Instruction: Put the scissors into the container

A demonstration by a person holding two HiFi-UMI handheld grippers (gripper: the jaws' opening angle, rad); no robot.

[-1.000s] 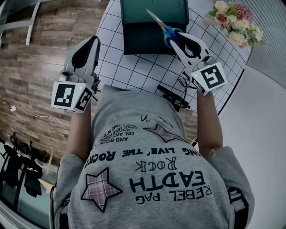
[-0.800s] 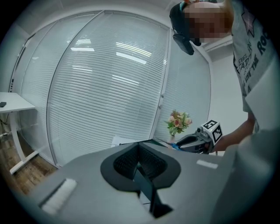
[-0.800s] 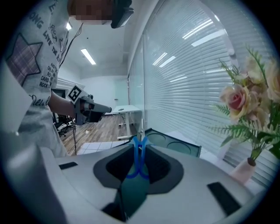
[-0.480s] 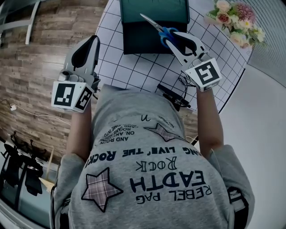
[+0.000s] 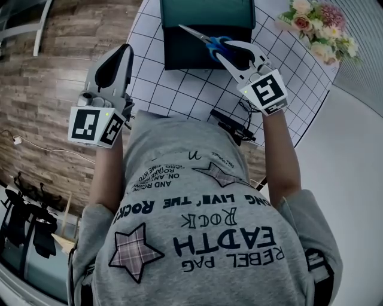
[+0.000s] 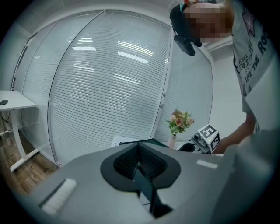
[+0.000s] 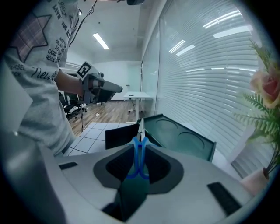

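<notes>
Blue-handled scissors (image 5: 206, 39) are held in the air by my right gripper (image 5: 232, 52), which is shut on their handles; the blades point left over the container's open mouth. In the right gripper view the scissors (image 7: 139, 148) stand between the jaws, tips towards the dark green container (image 7: 175, 133). The container (image 5: 194, 51) sits at the table's far side with its lid (image 5: 206, 12) raised behind it. My left gripper (image 5: 119, 60) hangs shut and holding nothing over the table's left edge; in the left gripper view the left gripper (image 6: 139, 162) has its pads together.
A white gridded table (image 5: 191, 89) carries a vase of flowers (image 5: 314, 30) at the far right. A black device with cables (image 5: 236, 128) lies at the near edge by the person's chest. Wooden floor (image 5: 54, 72) lies to the left.
My right gripper has carried the scissors left and farther away, from the container's right part to over its opening. The left gripper has barely moved.
</notes>
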